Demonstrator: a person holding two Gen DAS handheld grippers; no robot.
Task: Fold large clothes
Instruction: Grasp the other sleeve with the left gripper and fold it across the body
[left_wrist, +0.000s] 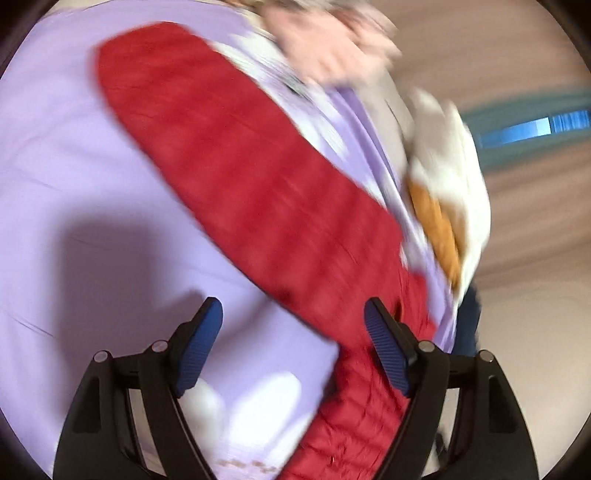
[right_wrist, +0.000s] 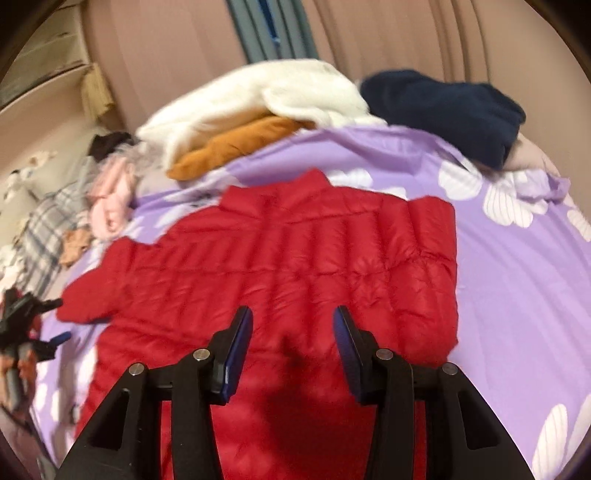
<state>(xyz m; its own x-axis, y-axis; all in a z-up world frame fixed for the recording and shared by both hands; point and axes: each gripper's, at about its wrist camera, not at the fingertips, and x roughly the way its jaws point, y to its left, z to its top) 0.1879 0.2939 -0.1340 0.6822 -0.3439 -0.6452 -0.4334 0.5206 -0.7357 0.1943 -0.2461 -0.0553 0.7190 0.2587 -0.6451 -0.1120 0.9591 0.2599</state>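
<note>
A red quilted jacket (right_wrist: 295, 266) lies flat on the lilac flowered bedsheet (right_wrist: 517, 288), collar at the far end. Its right side ends in a straight folded edge, and its left sleeve (right_wrist: 85, 299) sticks out sideways. My right gripper (right_wrist: 292, 317) hovers open over the jacket's lower middle, with no fabric pinched between its pads. In the blurred left wrist view the red sleeve (left_wrist: 240, 177) runs diagonally across the sheet (left_wrist: 55, 166). My left gripper (left_wrist: 293, 310) stands wide open just above the sleeve's near edge and holds nothing. It also shows at the left edge of the right wrist view, left gripper (right_wrist: 59, 320).
Beyond the collar lie a white fleece (right_wrist: 280, 92), an orange garment (right_wrist: 236, 147) and a navy garment (right_wrist: 454, 107). Pink (right_wrist: 110, 199) and plaid (right_wrist: 48, 229) clothes are heaped at the far left. Beige curtains hang behind the bed. The white and orange pile (left_wrist: 447, 177) lies beside the sleeve.
</note>
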